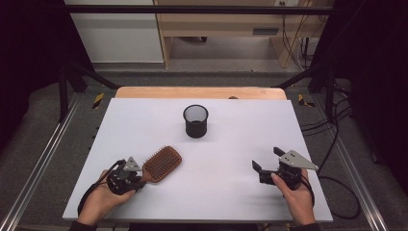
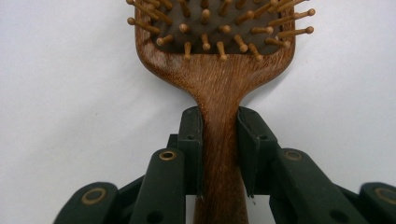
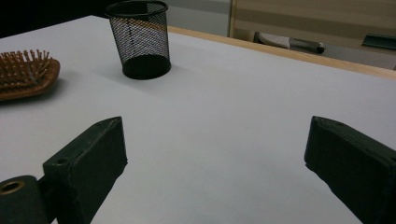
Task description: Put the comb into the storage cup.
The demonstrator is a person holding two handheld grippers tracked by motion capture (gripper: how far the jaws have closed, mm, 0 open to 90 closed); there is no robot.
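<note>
Hairbrush (image 1: 162, 163) lies left, before the cup (image 1: 196, 121).

high view overhead; claw views share hairbrush (image 2: 217, 70).

Left gripper (image 1: 137, 179) low at near-left of desk (image 1: 231, 144), held in left hand (image 1: 103, 197), forearm entering from bottom edge. Fingers (image 2: 191, 140) closed in on a narrow wooden handle, pads pressing on both sides. Right gripper (image 1: 264, 161) at near-right, held in right hand (image 1: 296, 192), pointing left and forward. Fingers (image 3: 88, 163) wide apart, nothing between.
</note>
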